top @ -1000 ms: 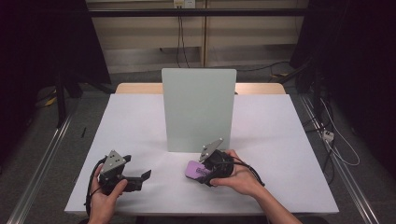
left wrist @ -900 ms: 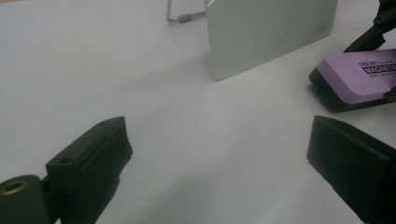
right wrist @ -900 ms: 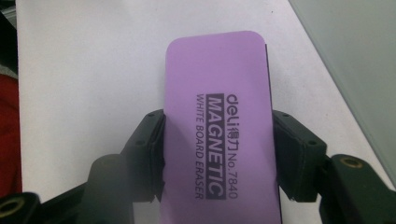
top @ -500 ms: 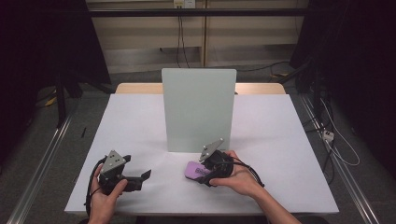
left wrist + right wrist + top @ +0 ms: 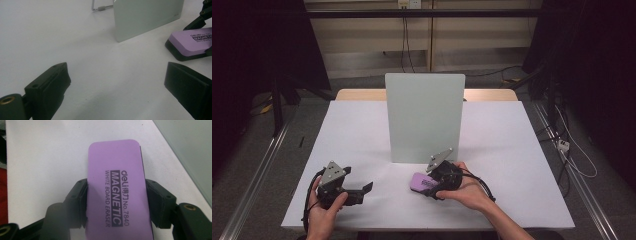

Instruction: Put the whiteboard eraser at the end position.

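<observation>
Eraser: I see the purple rectangular magnetic whiteboard eraser [image 5: 116, 187] flat on the white counter [image 5: 362, 130] | right gripper [image 5: 116, 202] fingers pinch its long sides, just easing apart | left gripper [image 5: 115, 85] fingers wide | light, rigid shell, soft base; I'd grip mid-length.

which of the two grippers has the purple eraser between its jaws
The right gripper: its jaws flank the purple eraser. The left gripper is open over bare table.
</observation>
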The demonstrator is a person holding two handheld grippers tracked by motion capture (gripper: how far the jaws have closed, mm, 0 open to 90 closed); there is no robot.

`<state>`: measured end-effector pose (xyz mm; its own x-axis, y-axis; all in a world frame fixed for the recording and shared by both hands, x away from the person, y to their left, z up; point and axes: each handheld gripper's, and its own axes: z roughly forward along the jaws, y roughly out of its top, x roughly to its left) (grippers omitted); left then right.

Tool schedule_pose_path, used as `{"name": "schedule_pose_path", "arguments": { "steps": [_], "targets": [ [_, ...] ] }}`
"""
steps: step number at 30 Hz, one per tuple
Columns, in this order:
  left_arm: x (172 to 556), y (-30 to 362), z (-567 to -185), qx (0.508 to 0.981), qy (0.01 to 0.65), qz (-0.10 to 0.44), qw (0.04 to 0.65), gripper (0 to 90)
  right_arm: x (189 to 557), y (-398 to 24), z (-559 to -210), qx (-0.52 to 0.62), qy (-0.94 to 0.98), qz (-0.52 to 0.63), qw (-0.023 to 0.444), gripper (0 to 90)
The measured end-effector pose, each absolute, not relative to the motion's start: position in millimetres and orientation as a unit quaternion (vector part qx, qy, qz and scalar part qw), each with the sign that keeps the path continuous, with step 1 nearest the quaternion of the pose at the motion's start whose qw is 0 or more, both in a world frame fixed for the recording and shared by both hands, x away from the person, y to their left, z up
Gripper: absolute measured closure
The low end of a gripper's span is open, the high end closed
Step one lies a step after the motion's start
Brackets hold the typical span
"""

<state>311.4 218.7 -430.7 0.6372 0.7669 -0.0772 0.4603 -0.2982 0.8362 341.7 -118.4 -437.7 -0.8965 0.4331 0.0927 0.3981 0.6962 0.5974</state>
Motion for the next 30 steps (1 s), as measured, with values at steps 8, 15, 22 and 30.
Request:
{"name": "schedule_pose_path", "arguments": {
  "steps": [8,15,22,30],
  "targets": [
    [312.3,217.5,-431.1,0.789,0.386,0.17,0.448,5.8,340.9,-119.7,-437.1,0.226,0.918,0.325,0.033,29.8],
    [310.7,218.7,-430.7,0.786,0.386,0.169,0.452,5.8,341.7,-121.4,-434.2,0.238,0.909,0.34,0.044,12.7],
    [311.3,219.0,-430.1,0.789,0.383,0.169,0.451,5.8,342.1,-127.3,-426.5,0.262,0.891,0.365,0.066,9.9],
    [312.8,217.6,-430.5,0.789,0.382,0.167,0.451,5.8,344.4,-138.9,-421.0,0.31,0.869,0.376,0.085,7.9]
  ]
}}
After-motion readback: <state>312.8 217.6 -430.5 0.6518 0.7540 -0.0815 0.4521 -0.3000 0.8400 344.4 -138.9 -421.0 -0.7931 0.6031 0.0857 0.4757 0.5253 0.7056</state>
